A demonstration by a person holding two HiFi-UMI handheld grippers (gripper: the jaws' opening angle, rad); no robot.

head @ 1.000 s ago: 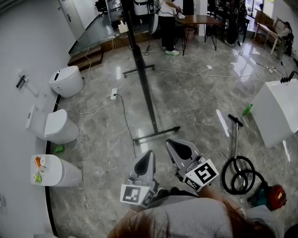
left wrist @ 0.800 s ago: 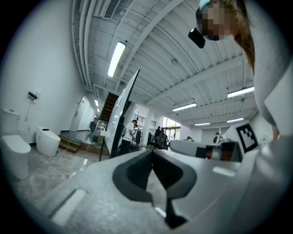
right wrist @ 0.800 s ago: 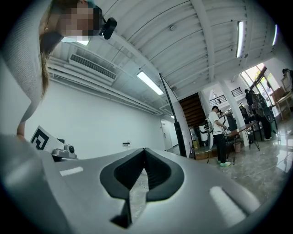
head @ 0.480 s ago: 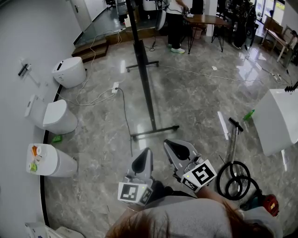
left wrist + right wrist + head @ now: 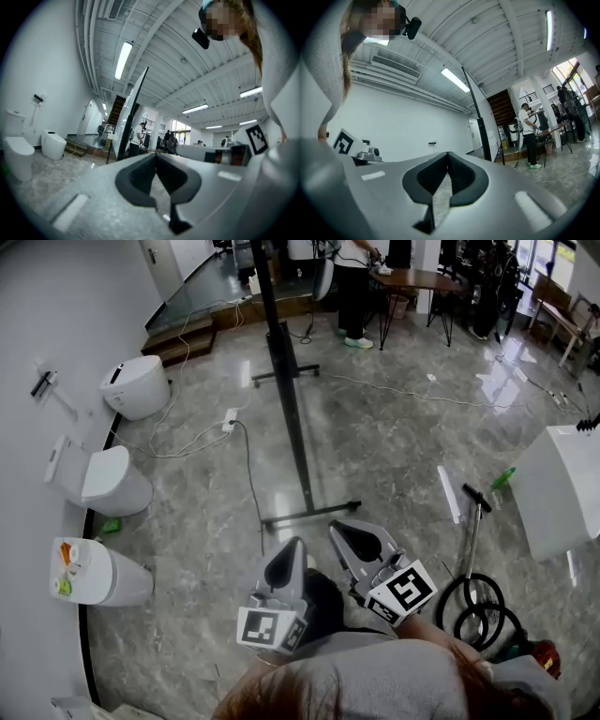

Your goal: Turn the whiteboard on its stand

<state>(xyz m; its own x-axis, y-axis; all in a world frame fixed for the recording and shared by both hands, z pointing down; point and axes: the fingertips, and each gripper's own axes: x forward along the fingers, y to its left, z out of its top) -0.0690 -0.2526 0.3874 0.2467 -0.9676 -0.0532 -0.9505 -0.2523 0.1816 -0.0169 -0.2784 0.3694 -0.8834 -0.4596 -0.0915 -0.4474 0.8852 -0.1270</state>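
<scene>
My left gripper and right gripper are clenched on nothing, held level side by side. The whiteboard stands edge-on on its stand ahead, well apart, so I likely need to approach first.

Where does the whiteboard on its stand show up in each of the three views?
Head view: the whiteboard is edge-on, a dark upright running from top centre down to mid-frame.
Left gripper view: the whiteboard is a thin dark slanted edge, left of centre.
Right gripper view: the whiteboard is a thin dark slanted edge, right of centre.
Shared landmark: the person in a white top standing beyond the board.
</scene>
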